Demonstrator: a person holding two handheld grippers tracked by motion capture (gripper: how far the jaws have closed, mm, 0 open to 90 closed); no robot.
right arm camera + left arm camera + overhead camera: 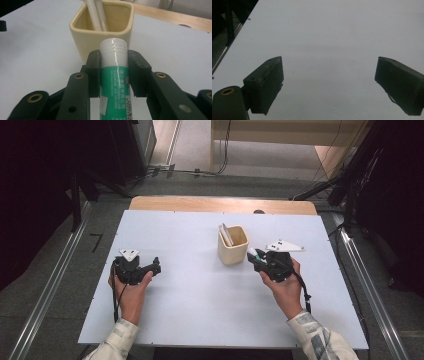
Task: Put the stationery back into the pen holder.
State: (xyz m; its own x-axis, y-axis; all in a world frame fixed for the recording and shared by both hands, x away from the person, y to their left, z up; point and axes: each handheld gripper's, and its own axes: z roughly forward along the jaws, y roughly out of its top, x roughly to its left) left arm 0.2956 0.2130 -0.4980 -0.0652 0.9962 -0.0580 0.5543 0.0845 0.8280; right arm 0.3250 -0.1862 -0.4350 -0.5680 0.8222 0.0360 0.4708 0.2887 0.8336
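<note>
A cream square cup [233, 246] [105, 30] stands near the middle of the white table [200, 290], with two white pens [97, 15] leaning inside it. My right gripper [256, 256] [114, 72] is shut on a green and white glue stick [115, 82] [254, 254], whose white cap end points at the cup's near wall, just short of it. My left gripper [156, 265] [328, 75] rests at the table's left side, its jaws wide apart with only bare table between them.
A wooden strip [222, 205] runs along the table's far edge. Metal rails [50, 290] flank the table on both sides. Cables lie on the floor beyond the far edge.
</note>
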